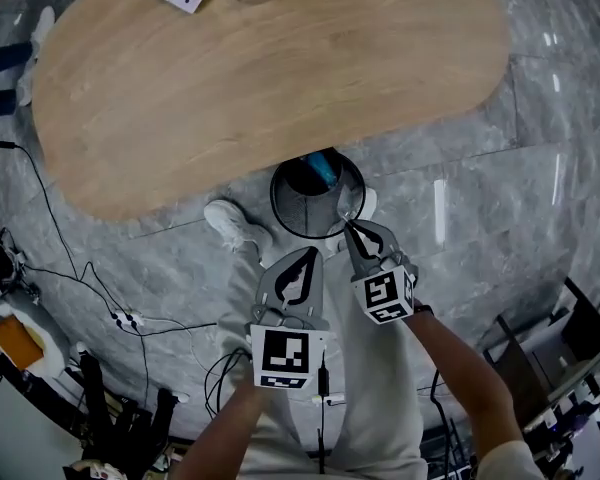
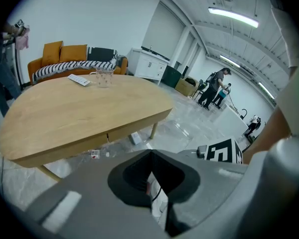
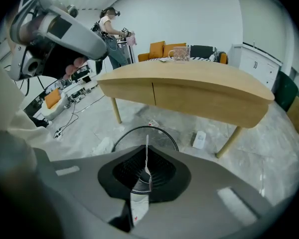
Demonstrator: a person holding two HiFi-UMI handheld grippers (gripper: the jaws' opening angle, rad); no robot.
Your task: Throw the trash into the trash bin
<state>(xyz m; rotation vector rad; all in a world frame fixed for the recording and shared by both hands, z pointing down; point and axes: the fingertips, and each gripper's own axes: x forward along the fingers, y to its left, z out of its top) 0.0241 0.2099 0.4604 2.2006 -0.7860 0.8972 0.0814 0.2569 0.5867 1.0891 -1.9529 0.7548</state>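
I'm pinching a thin wrapper in the closed right tongs above the bin, mid-frame; the left tongs are sitting closed, empty.

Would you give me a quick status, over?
Left gripper shut, empty. Right gripper shut on thin white wrapper, over mesh trash bin's near rim. Nothing in the way.

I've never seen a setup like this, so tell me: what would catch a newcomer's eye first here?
First, the right gripper, its jaws pinched on a thin white scrap of trash, held over the black wire trash bin on the grey floor by the person's feet. Next, the big rounded wooden table beyond the bin, and the left gripper alongside, jaws together and empty.
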